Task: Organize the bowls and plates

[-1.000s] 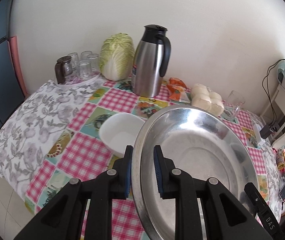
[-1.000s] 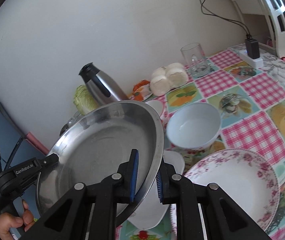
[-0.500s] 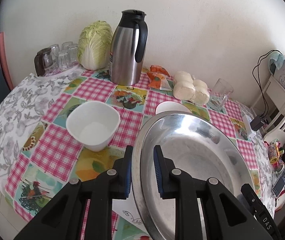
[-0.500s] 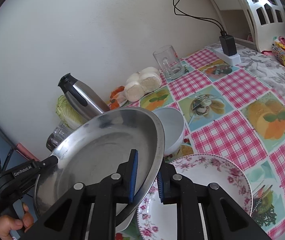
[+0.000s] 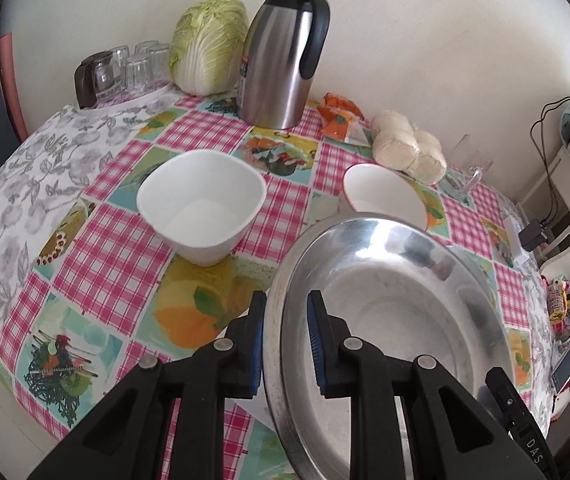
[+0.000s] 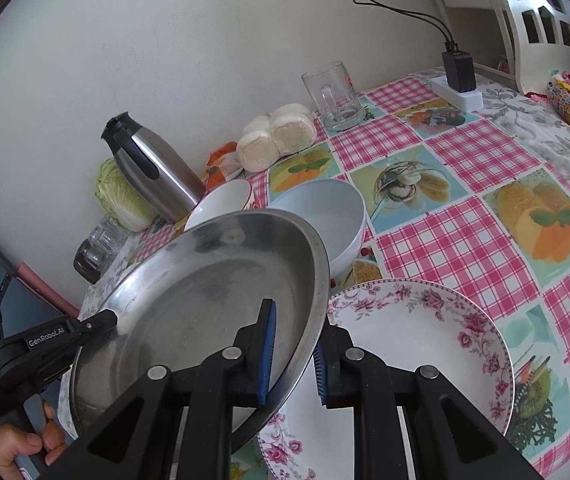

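I see the steel pan (image 6: 205, 300) held above the desk (image 6: 465, 240), over the floral plate's (image 6: 425, 340) left edge. Behind it: round bowl (image 6: 325, 216), small bowl (image 6: 221, 204). Square bowl (image 5: 201, 204) sits left. Thermos (image 5: 281, 48), cabbage (image 5: 209, 44), buns (image 5: 409, 148) line the wall.

I work in a home dining corner: checked oilcloth desk (image 5: 213, 132), cabbage (image 5: 209, 44), thermos jug (image 5: 285, 48), steamed buns (image 5: 409, 148).
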Available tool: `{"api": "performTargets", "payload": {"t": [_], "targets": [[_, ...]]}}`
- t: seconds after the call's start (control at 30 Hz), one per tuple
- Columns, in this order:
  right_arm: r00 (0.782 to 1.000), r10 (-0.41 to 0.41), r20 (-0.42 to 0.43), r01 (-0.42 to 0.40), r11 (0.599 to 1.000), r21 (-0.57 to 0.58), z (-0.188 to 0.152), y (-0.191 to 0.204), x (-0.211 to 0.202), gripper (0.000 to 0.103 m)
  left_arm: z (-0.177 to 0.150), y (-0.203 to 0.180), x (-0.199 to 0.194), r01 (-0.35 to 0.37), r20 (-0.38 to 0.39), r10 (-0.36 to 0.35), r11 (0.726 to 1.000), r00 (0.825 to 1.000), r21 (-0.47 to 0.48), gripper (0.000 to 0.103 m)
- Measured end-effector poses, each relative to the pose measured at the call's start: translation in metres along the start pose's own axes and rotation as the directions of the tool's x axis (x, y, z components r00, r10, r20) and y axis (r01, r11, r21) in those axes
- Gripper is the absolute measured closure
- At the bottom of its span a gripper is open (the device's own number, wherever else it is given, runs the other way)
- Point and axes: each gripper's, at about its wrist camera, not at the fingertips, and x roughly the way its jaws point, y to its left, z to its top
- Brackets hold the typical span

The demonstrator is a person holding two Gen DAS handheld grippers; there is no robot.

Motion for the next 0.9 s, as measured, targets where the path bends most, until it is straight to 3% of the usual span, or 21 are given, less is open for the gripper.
{"api": "performTargets", "payload": {"t": [0.57,0.9], "targets": [[0.999,-0.023,-0.045,0.017,0.992,-0.127,-0.018,0.034,0.016,0.083,-0.005,0.041,0.005,-0.025,-0.045,0.019,0.991,0.999,-0.129,0.082],[0.995,-0.055,-0.084,0.039,0.984,-0.176,-0.027,0.040,0.031,0.082,-0.009,0.050,0.019,-0.080,-0.090,0.068,0.987,0.994,-0.141,0.082]]}}
